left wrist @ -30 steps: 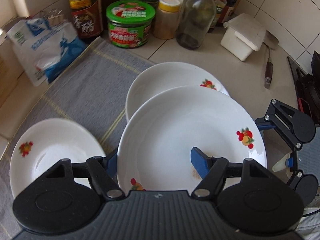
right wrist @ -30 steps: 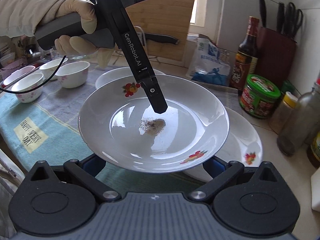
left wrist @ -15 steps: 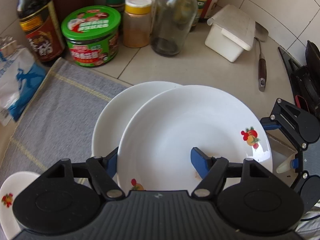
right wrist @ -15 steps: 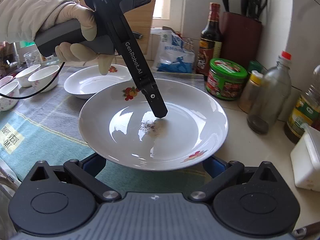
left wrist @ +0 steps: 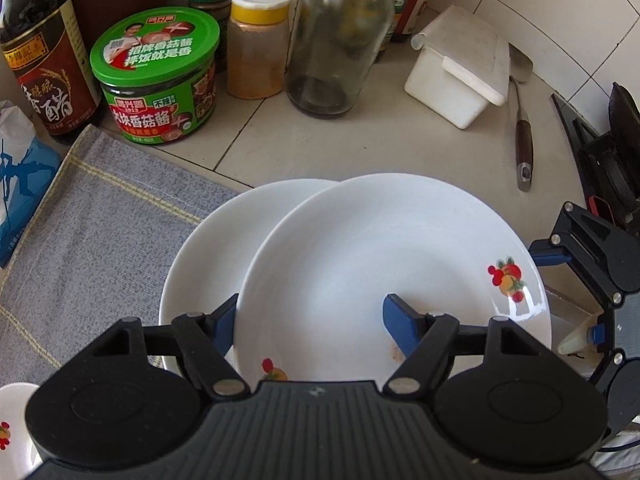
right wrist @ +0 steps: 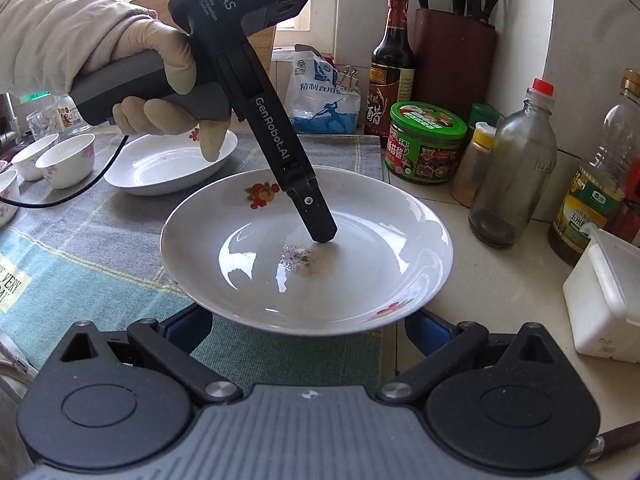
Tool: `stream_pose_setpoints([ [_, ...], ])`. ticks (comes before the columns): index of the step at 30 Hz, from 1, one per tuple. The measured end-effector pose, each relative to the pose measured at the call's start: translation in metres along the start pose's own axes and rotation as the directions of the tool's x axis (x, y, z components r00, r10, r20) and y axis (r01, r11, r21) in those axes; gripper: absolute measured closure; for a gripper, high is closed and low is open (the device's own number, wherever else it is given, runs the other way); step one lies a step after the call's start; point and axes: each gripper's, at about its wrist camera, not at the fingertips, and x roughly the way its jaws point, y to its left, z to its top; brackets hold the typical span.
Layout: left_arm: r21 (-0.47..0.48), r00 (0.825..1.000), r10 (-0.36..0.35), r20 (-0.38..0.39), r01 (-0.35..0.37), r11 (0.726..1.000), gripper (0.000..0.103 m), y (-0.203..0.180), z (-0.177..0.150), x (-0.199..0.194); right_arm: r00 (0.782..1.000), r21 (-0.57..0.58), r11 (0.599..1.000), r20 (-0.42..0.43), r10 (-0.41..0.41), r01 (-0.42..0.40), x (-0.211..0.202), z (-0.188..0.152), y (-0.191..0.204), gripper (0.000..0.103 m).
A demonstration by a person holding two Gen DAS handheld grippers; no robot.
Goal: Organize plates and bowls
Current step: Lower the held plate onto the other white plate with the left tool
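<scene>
A white plate with fruit prints [left wrist: 372,264] [right wrist: 312,256] carries a small patch of crumbs and is held above the counter. My left gripper [left wrist: 310,320] is shut on its rim, one finger inside the plate [right wrist: 316,220] and one under it. My right gripper [right wrist: 308,324] is open, with both fingers below the plate's near rim. A second white plate [left wrist: 216,256] lies under it, half on the cloth. A third plate [right wrist: 168,162] and several small bowls [right wrist: 66,160] sit further left.
Grey cloth [left wrist: 92,220] covers the left of the counter. Behind stand a vinegar bottle [left wrist: 44,80], a green-lidded jar [left wrist: 156,76], a spice shaker [left wrist: 256,44], a glass bottle [left wrist: 336,40], a white box [left wrist: 460,68], a spatula [left wrist: 524,148] and a salt bag [right wrist: 324,96].
Both grippers and the held plate have moved right along the counter, towards the jars and bottles. The third plate has slid almost out of the left wrist view.
</scene>
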Motion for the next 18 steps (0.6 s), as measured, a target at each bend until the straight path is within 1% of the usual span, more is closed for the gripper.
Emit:
stream_pose_setpoints([
  [6, -0.026, 1.0, 0.008, 0.0, -0.008, 1.0, 0.027, 0.0047, -0.0004, 0.0048, 1.0, 0.005, 1.0, 0.007, 0.006, -0.006, 0.0002, 0.0027, -0.0004, 0.0],
  [11, -0.029, 1.0, 0.012, -0.004, -0.012, 1.0, 0.026, 0.0055, -0.001, 0.0076, 1.0, 0.017, 1.0, 0.015, 0.012, -0.013, -0.0018, 0.0036, -0.0005, 0.0],
  [18, -0.022, 1.0, 0.029, -0.004, -0.029, 0.999, 0.027, 0.005, -0.0019, 0.0102, 1.0, 0.021, 1.0, 0.023, 0.016, -0.016, -0.0008, 0.0049, -0.0008, 0.0],
])
